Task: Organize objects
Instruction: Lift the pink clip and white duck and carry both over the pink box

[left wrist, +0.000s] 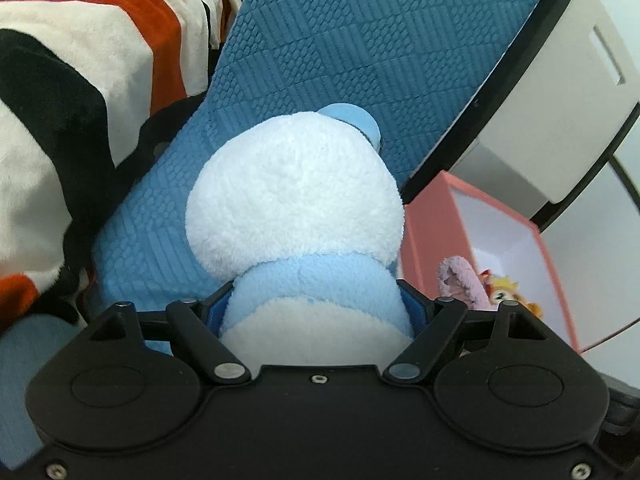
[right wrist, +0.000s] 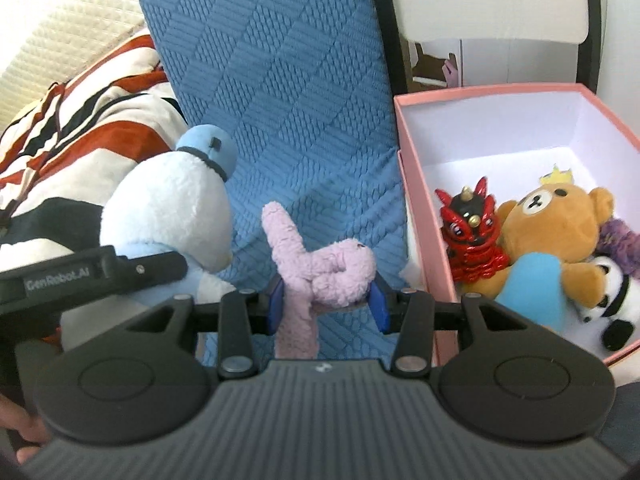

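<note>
Your left gripper has a smooth black housing with two round raised discs, silver pivot pins, small screws along its edge, and blue pads. Your right gripper has a ribbed grey-black housing with the same discs, black link arms and blue pads. White "GenRobot.AI" lettering runs along the left gripper's black side.

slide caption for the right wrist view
Right tool grips a pink plush beside the pink box of toys.
</note>
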